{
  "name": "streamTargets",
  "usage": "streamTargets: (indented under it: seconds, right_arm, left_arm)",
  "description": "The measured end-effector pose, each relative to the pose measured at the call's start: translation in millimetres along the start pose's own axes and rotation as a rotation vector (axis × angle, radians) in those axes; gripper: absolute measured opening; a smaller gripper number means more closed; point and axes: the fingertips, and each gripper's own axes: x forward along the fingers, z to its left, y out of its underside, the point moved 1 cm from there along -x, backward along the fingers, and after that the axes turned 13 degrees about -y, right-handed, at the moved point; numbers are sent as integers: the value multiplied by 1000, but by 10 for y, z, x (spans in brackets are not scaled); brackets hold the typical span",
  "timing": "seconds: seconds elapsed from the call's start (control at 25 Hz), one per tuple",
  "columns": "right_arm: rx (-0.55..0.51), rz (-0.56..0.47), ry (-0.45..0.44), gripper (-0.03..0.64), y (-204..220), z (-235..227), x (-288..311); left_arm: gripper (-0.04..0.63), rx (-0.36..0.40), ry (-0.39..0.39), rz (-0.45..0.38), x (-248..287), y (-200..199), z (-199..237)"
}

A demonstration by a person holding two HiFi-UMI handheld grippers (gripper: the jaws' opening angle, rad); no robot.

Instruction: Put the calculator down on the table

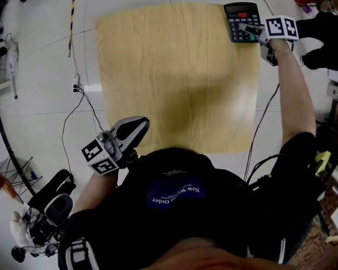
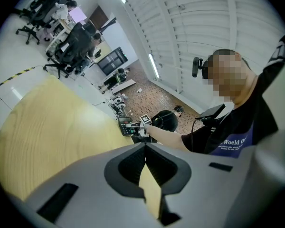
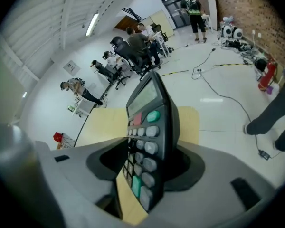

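On the left, the left hand-held gripper [image 1: 139,125] hovers at the near edge of the pale wooden worktop [image 1: 169,77], close to the person's body. Its jaws are pressed together at the tips, with nothing between them. The middle of the worktop is bare wood.

At the far right corner lies the dark calculator [image 1: 241,13], keys facing up and its display toward the far edge. The right hand-held gripper [image 1: 249,31] reaches it from the right on an outstretched arm. Its jaws stand apart, one on either side of the calculator's near end. In the right gripper view a strip of worktop shows between one pad and the key face, so the calculator is not clamped.
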Motion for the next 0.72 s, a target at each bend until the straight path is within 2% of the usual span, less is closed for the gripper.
streamTargets:
  seconds: [0.36, 0.6, 0.72]
  right_arm:
    - [-3, -32, 83, 288, 13, -201, -32]
    - [18, -80, 65, 302, 61, -237, 0]
    - [-18, -53, 96, 325, 92, -202, -1]
  left_arm:
    - [8, -3, -8, 6, -23, 52, 17]
    - [8, -6, -10, 15, -43, 108, 8]
    - [8, 3, -4, 18, -61, 136, -45]
